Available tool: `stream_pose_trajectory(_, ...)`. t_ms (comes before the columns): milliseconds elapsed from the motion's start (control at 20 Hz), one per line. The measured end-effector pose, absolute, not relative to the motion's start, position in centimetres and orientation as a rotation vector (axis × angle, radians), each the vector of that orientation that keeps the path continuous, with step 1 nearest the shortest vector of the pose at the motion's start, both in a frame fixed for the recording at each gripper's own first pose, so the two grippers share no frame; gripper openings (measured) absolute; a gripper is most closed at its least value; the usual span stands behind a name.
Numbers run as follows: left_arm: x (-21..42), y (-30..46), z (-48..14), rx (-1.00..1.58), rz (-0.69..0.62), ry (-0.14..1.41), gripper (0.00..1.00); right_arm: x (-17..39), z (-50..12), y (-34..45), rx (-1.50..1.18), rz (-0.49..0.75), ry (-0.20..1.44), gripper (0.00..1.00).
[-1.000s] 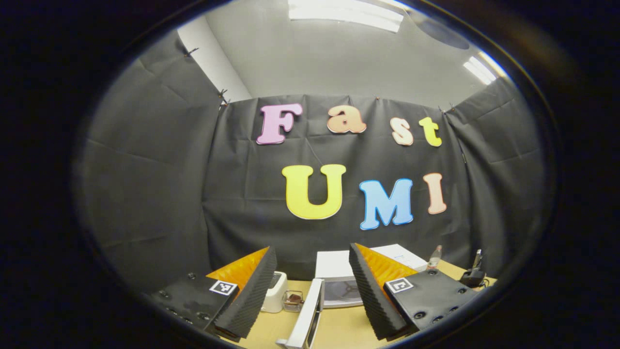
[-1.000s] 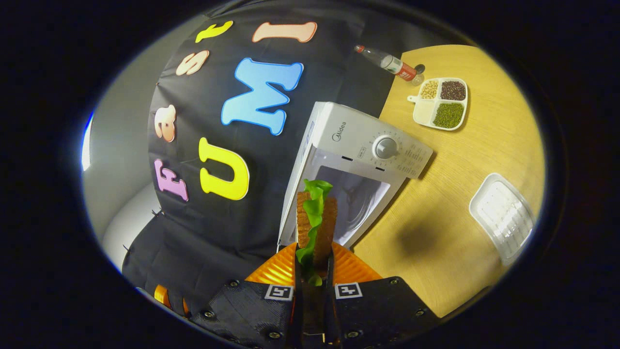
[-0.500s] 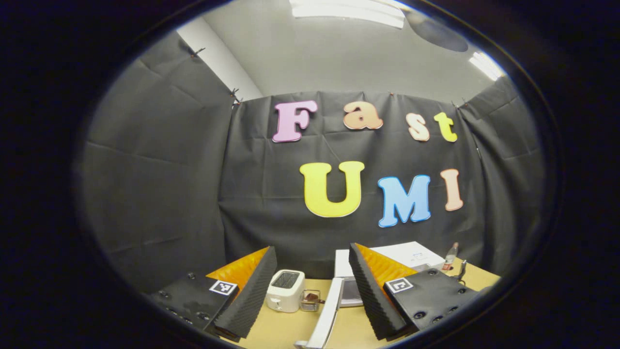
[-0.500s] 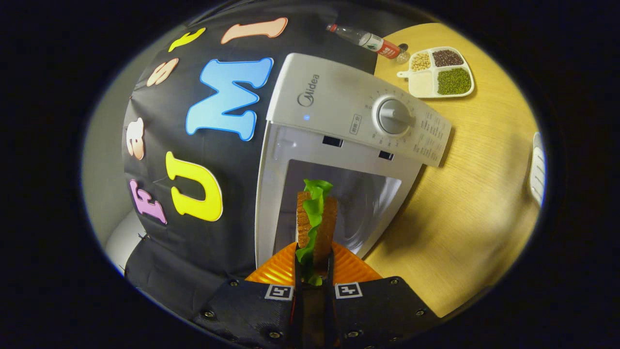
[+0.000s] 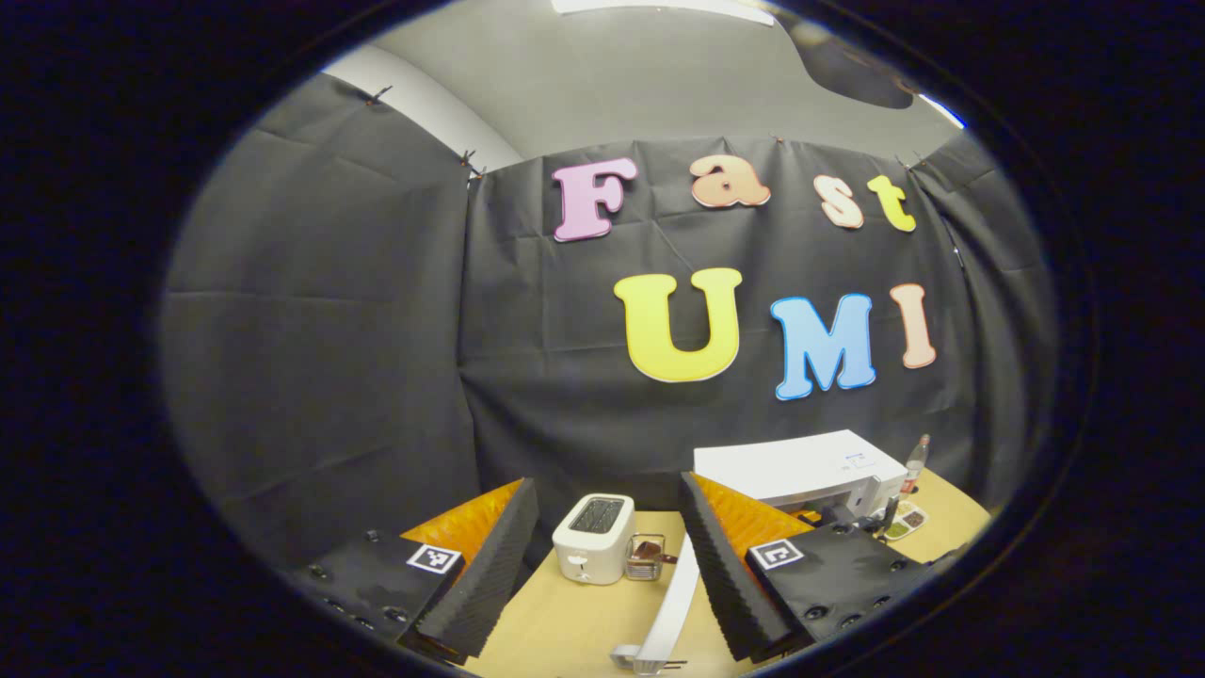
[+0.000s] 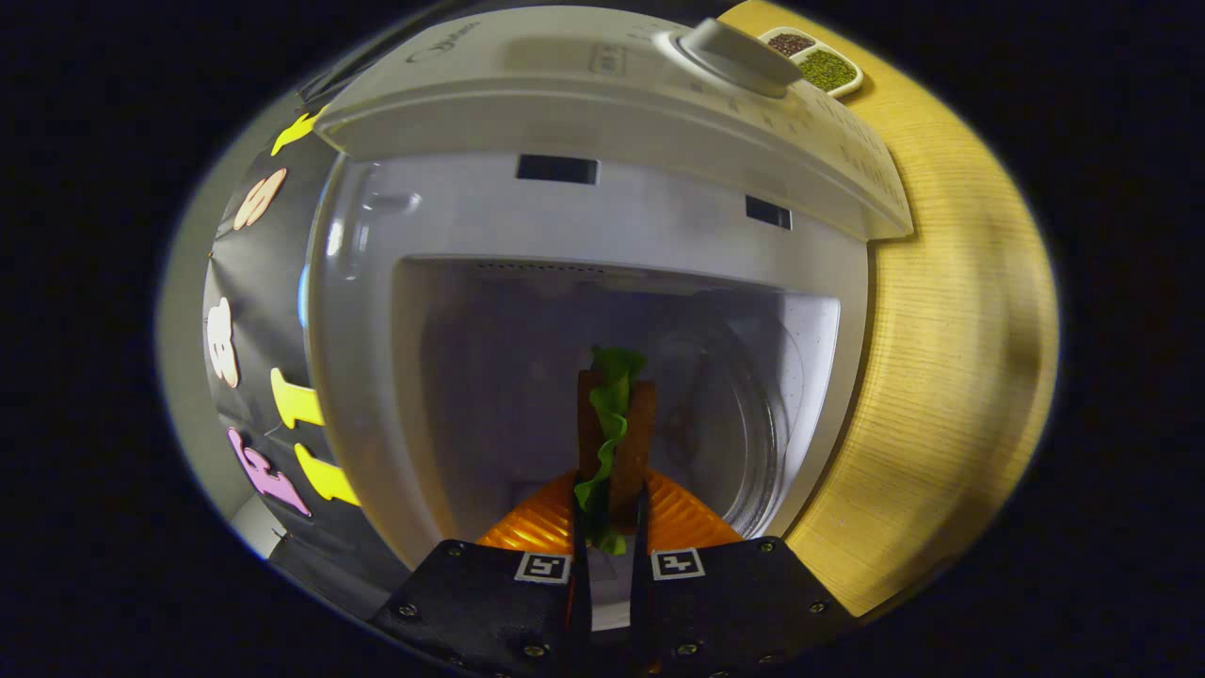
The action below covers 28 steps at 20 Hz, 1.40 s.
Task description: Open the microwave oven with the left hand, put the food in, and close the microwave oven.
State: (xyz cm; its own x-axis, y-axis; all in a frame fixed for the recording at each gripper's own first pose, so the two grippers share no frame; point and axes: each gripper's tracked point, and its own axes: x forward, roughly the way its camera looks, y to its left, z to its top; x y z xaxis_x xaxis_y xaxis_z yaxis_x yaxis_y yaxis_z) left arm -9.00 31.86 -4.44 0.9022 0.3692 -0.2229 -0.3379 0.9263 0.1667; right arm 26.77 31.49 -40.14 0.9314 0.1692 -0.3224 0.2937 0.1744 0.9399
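The white microwave has its mouth wide before me in the right gripper view, control knob uppermost. My right gripper is shut on a sandwich, two brown toast slices with green lettuce between, held at the opening in front of the glass turntable. In the left gripper view the microwave stands at the right on the table. Its door swings out toward me, edge-on. My left gripper hangs open above the table, clear of the door.
A white toaster and a small wire rack stand left of the door. A bottle and a divided tray of beans sit beyond the microwave. The wooden table runs along the microwave's side.
My right gripper has carried the sandwich forward from well outside to the microwave's mouth. The left gripper view has swung left, bringing the toaster into sight; its fingers stay open.
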Motion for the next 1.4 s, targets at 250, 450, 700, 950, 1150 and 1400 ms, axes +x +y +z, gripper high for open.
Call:
stream_pose_trajectory(250, -9.0, 31.6, -6.6, 0.124, 0.375, 0.316, 0.97, 29.5, -42.4, 31.8, 1.409, -0.204, 0.339, 0.17)
stream_pose_trajectory(450, -8.6, 31.8, -6.6, 0.121, 0.376, 0.314, 0.97, 30.9, -43.3, 32.1, 1.416, -0.229, 0.318, 0.17)
stream_pose_trajectory(700, -8.4, 31.7, -6.1, 0.113, 0.363, 0.282, 0.98, 29.5, -42.8, 32.0, 1.354, -0.239, 0.362, 0.31)
stream_pose_trajectory(950, -7.9, 30.9, -5.8, 0.092, 0.331, 0.259, 0.98, 26.9, -42.3, 31.8, 1.311, -0.214, 0.406, 0.84)
stream_pose_trajectory(1150, -7.4, 29.5, -5.7, 0.081, 0.284, 0.242, 0.97, 24.4, -40.6, 31.3, 1.256, -0.154, 0.415, 0.88)
stream_pose_trajectory(1400, -7.1, 27.1, -5.9, 0.051, 0.210, 0.211, 0.97, 18.7, -36.8, 30.6, 0.991, 0.023, 0.454, 0.88)
